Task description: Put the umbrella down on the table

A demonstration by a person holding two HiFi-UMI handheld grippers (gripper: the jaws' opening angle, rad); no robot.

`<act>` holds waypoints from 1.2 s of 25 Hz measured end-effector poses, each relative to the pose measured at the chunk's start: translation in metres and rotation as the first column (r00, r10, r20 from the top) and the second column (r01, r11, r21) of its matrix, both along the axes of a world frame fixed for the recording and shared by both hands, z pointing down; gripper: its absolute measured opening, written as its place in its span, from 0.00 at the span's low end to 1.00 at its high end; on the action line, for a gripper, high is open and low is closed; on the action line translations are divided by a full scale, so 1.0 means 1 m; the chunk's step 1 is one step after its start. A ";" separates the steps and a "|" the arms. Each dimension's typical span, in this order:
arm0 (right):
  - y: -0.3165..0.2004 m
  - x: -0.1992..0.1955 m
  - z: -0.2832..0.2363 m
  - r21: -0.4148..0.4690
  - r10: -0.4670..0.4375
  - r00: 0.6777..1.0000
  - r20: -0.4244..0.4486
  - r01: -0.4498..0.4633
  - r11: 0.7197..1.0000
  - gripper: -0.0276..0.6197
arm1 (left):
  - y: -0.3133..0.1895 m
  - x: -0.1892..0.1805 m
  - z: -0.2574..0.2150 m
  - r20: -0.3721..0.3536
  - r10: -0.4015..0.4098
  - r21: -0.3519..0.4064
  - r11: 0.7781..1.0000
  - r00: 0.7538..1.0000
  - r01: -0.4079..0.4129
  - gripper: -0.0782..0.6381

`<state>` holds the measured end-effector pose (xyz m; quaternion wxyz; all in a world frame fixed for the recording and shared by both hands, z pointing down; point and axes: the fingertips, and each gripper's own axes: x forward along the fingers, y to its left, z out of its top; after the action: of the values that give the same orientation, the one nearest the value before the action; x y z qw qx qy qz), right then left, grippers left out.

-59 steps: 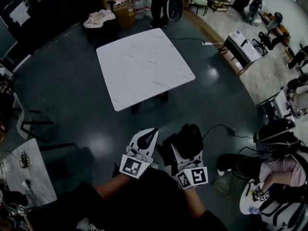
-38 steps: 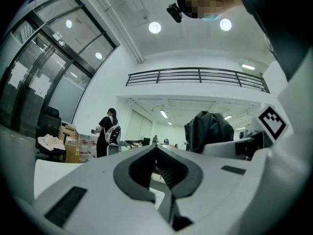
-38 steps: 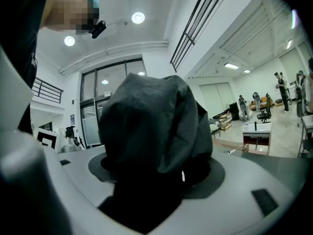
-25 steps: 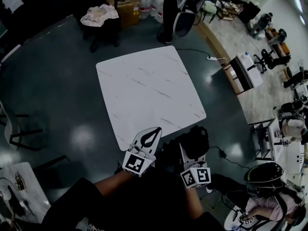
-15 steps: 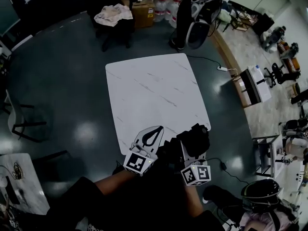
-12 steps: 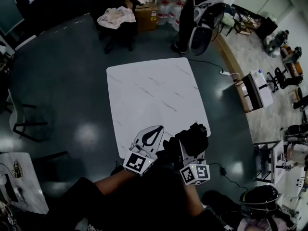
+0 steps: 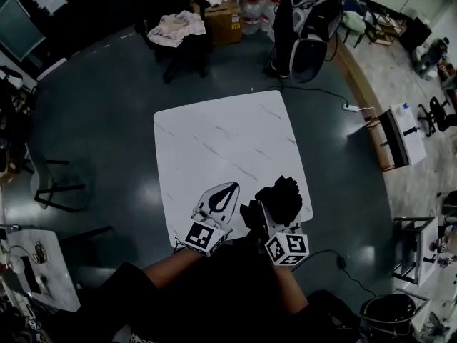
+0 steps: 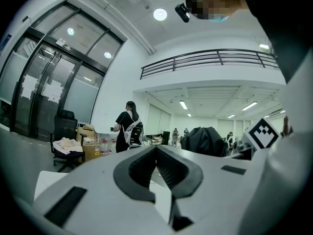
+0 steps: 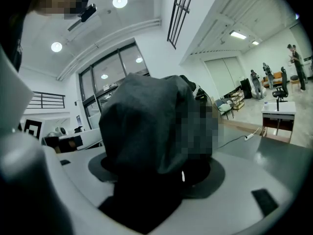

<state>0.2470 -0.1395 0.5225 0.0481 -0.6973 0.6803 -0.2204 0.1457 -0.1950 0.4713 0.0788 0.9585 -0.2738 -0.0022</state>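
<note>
Over the near edge of a white, marble-patterned square table [image 7: 214, 138], the head view shows two hand-held grippers side by side. The left gripper [image 7: 230, 189] is just left of the right gripper [image 7: 277, 216]. A black folded fabric umbrella [image 7: 284, 195] sits near the table's near right corner; whether it touches the top is unclear.

Left gripper view: the jaws are pressed together at the tips, with nothing between them.

Right gripper view: the jaws pinch the umbrella, whose dark fabric bulges above them.

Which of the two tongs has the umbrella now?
The right tongs: shut on the dark umbrella. The left tongs are shut with nothing between them.
</note>
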 end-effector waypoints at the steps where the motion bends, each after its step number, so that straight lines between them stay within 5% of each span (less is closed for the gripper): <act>1: -0.008 0.011 0.005 -0.024 -0.007 1.000 -0.003 0.007 1.000 0.57 | -0.007 0.010 0.001 0.009 -0.012 -0.004 1.000 1.000 0.012 0.12; 7: -0.046 0.066 0.026 -0.109 -0.053 0.998 0.041 0.058 0.992 0.57 | -0.039 0.052 0.009 0.088 -0.087 0.003 0.996 0.992 0.087 0.12; 14: -0.080 0.068 0.101 -0.242 -0.173 0.984 0.045 0.178 0.954 0.57 | -0.058 0.054 0.043 0.087 -0.209 -0.035 0.977 0.974 0.212 0.12; 18: -0.104 0.074 0.153 -0.333 -0.163 0.986 0.048 0.169 0.928 0.57 | -0.065 0.051 0.052 0.091 -0.257 -0.037 0.965 0.962 0.261 0.12; 25: -0.129 0.072 0.225 -0.483 -0.188 0.980 0.064 0.195 0.853 0.57 | -0.063 0.044 0.068 0.112 -0.298 -0.060 0.950 0.948 0.305 0.12; 30: -0.138 0.069 0.275 -0.605 -0.229 0.972 0.047 0.210 0.768 0.57 | -0.072 0.018 0.079 0.115 -0.398 -0.114 0.905 0.910 0.410 0.12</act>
<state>0.3163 -0.2778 0.7970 -0.2137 -0.5949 0.6510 -0.4202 0.1635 -0.2666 0.5500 0.1290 0.8725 -0.4693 0.0428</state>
